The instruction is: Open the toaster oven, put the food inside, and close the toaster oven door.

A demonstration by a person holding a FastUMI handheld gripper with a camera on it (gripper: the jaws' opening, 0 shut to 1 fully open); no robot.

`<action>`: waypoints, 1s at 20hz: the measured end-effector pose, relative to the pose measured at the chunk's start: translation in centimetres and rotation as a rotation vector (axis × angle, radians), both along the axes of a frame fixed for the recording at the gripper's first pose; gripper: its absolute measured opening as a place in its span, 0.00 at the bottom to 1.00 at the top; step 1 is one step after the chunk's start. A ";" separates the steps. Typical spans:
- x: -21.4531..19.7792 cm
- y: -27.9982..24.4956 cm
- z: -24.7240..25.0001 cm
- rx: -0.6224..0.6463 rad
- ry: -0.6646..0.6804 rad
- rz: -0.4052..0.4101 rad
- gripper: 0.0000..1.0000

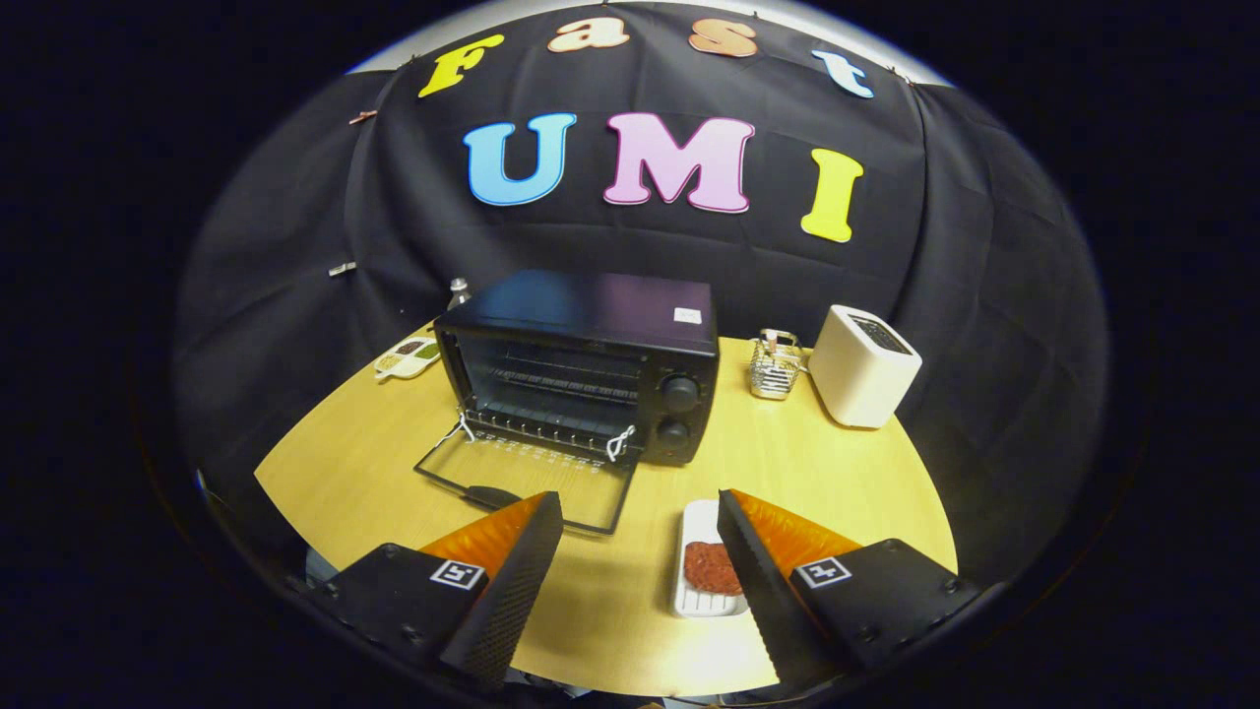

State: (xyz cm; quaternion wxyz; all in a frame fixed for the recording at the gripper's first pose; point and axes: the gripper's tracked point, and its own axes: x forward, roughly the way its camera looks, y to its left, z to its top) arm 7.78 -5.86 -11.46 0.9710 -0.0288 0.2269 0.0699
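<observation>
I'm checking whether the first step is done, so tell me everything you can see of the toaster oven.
The toaster oven is a black, boxy, metal-looking appliance standing upright on the wooden table, beyond the tool, whose fingers are spread open and hold nothing. Its glass door is dropped fully open, lying flat on the table with the dark handle at its front edge. A wire rack shows inside the empty cavity. Two round knobs sit stacked on its right panel, and a small white sticker is on top.

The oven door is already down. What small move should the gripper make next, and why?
Probably shift the open gripper toward the patty on its white tray, which lies just inside one finger. The toaster oven stands open; the fingers hold nothing.
</observation>
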 end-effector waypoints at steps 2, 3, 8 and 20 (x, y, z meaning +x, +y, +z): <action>0.4 -2.3 -0.5 0.022 0.029 -0.007 0.98; 0.5 -3.4 -1.2 0.038 0.058 -0.003 0.98; 1.6 -9.3 -4.6 0.095 0.153 -0.019 0.98; 1.9 -11.8 -13.0 0.369 0.457 0.024 0.79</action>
